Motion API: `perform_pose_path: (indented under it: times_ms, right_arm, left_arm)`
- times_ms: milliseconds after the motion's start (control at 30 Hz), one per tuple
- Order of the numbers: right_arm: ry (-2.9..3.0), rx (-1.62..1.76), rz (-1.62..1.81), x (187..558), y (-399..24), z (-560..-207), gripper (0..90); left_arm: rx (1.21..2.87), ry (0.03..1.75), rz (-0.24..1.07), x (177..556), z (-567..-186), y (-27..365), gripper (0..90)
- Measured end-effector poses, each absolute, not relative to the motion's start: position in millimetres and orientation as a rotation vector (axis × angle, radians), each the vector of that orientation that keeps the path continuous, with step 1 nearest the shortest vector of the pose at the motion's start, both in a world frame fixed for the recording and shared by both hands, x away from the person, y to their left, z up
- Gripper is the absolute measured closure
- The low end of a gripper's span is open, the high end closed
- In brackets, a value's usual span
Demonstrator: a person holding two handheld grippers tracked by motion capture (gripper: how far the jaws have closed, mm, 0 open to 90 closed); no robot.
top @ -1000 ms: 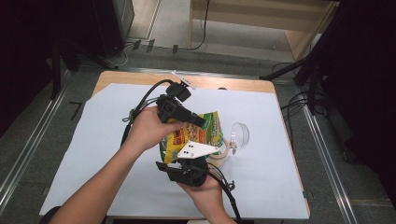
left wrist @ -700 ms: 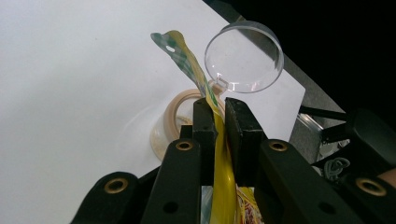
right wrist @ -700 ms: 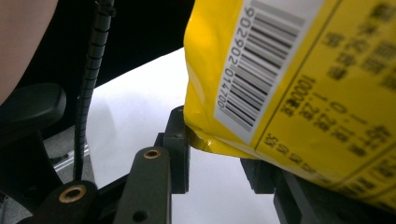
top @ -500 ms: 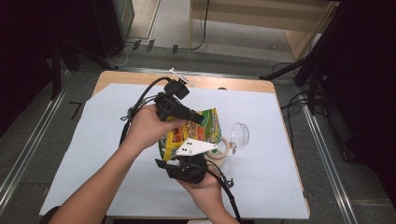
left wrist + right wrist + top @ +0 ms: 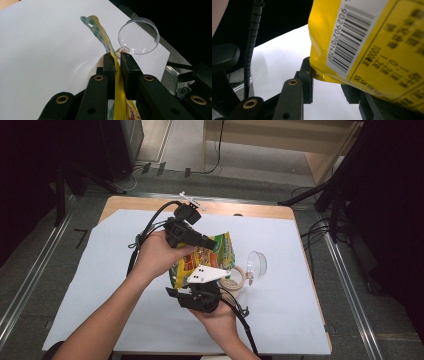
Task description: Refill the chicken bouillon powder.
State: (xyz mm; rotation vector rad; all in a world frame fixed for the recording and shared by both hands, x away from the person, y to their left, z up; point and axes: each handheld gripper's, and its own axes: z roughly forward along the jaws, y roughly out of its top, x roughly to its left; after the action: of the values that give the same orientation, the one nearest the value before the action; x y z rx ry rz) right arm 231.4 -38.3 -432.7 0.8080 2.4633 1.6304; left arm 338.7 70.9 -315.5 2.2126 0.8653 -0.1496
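High view: yellow crinkly plastic snack bag [image 5: 207, 260] held above white-covered bench [image 5: 300, 320], between left gripper [image 5: 210, 242] and right gripper [image 5: 197, 290]; barely shifted from a second ago. Left gripper view: fingers [image 5: 110, 68] pinching bag's edge; clear plastic cup [image 5: 138, 36] beyond. Right gripper view: fingers [image 5: 307, 80] clamping bag's lower corner.

In the right gripper view the yellow snack bag [image 5: 372, 42] runs off the top and right edges, its small print blurred beyond the barcode, and it covers the far jaw. From above, the roll of tape [image 5: 235, 279] sits half hidden behind the right gripper [image 5: 200, 292].
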Motion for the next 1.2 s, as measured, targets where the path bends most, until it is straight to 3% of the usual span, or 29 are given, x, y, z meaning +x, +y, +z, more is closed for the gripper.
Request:
perform_pose_path:
  times_ms: [1200]
  right_arm:
    - [2.449, 0.804, 1.622, 229.3, -40.4, -433.7, 67.5]
  left_arm:
    - [2.212, 0.854, -0.149, 337.5, -316.2, 68.8, 83.9]
